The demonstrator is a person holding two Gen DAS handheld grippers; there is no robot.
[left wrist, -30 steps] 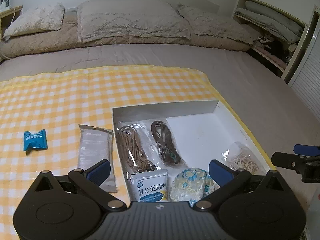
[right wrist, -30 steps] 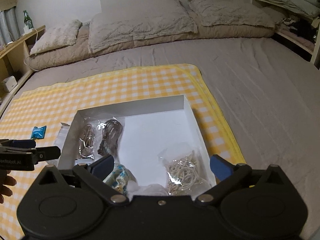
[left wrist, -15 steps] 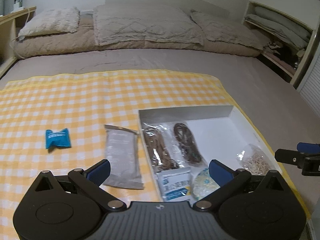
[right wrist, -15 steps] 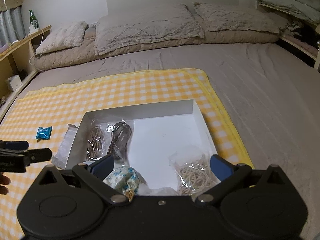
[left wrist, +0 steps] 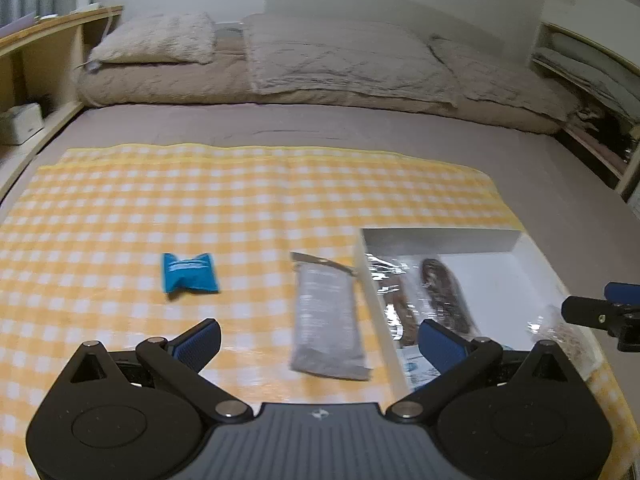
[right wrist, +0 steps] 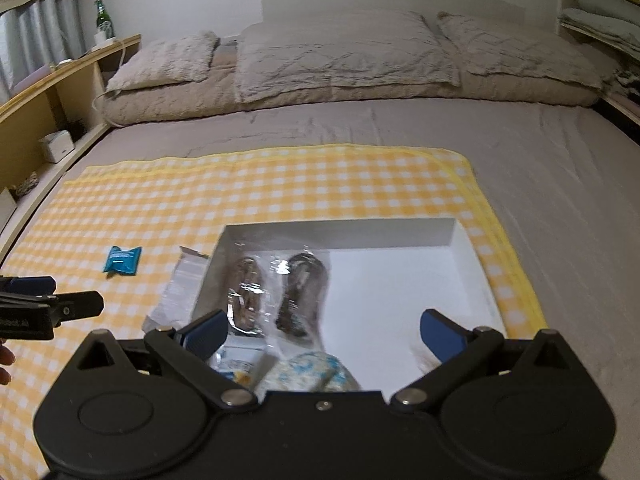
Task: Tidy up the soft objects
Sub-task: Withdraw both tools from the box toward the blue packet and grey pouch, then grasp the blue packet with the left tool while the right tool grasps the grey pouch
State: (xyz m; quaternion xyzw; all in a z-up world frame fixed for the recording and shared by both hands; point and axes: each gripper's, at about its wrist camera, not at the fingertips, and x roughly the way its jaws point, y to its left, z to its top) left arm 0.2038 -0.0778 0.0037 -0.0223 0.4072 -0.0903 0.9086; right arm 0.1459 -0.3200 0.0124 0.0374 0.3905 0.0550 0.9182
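A white box (left wrist: 444, 236) (right wrist: 340, 232) lies on a yellow checked cloth (left wrist: 240, 200) on the bed. It holds two clear bags of brown cords (right wrist: 272, 292), a floral pouch (right wrist: 312, 368), a printed packet (right wrist: 236, 360) and a bag of pale rubber bands (left wrist: 568, 332). A grey foil packet (left wrist: 326, 316) (right wrist: 182, 284) lies just left of the box. A blue packet (left wrist: 189, 272) (right wrist: 122, 259) lies further left. My left gripper (left wrist: 320, 340) is open and empty above the grey packet. My right gripper (right wrist: 322, 330) is open and empty over the box.
Beige pillows (right wrist: 344, 56) and a rolled duvet lie at the head of the bed. A wooden shelf (right wrist: 60, 80) with a green bottle runs along the left. Shelves of folded bedding (left wrist: 592, 76) stand at the right. Grey sheet surrounds the cloth.
Both grippers have swung left and tilted up. The left view now centres on the grey packet instead of the box. Both stay open and empty.
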